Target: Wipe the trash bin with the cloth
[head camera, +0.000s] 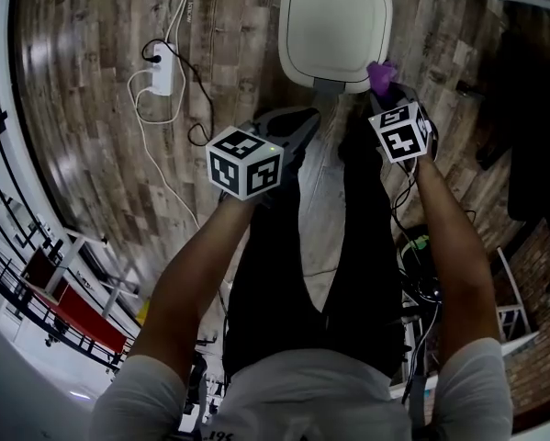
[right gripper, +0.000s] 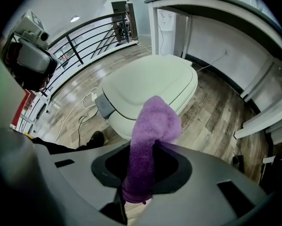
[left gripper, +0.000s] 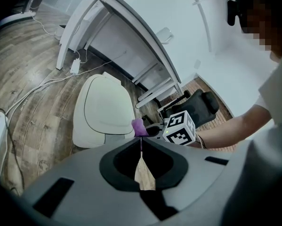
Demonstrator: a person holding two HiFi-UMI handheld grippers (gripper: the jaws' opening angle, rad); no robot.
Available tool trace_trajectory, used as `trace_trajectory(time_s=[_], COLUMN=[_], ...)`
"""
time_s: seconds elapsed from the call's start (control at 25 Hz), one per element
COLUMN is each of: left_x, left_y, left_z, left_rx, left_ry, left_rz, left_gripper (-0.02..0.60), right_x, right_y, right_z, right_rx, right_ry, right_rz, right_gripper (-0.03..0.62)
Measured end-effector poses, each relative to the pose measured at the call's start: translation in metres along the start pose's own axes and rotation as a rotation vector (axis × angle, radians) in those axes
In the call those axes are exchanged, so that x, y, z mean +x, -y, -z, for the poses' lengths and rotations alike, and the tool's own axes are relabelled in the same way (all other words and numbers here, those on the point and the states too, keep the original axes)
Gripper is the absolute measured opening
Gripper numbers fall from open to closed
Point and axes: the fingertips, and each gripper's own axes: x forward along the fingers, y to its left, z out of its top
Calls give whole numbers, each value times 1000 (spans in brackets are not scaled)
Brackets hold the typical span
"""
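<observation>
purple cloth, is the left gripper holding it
No, the purple cloth is clamped between the jaws of the right gripper, while the left gripper is shut on nothing.

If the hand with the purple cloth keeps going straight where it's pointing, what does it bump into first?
Probably the pale lid of the trash bin. The right gripper, shut on the cloth, points down at it, so the cloth's tip would touch first. Depth is unclear.

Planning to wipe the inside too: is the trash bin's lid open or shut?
Shut. The lid lies flat and flush on the trash bin in all three views, with no gap or view of the inside.
</observation>
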Motion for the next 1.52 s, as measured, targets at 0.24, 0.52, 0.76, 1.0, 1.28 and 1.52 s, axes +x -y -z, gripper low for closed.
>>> trace_trajectory(time_s=[0.24, 0.52, 0.76, 1.0, 1.28, 1.52], left_x=[-17, -32, -46, -64, -76, -85], left_y=[-10, -25, -33, -54, -66, -69], left_z=[4, 5, 6, 2, 5, 2], left_rx=[-8, -23, -36, -51, -79, -82], left_ry=[5, 24, 33, 56, 77, 86], left_rz=[-6, -6, -2, -21, -20, -8], left_gripper=[5, 5, 5, 5, 5, 5], right_x=[4, 12, 23, 33, 40, 47], right_y=[-20, -56, -86, -91, -99, -129], right_z=[6, 7, -7, -7, -14, -40], right_rx=[55, 85, 121, 280, 500, 586], right_ry=[-36, -68, -79, -112, -124, -99], right_rz=[30, 23, -10, 21, 45, -14], right_gripper=[106, 106, 106, 106, 106, 106])
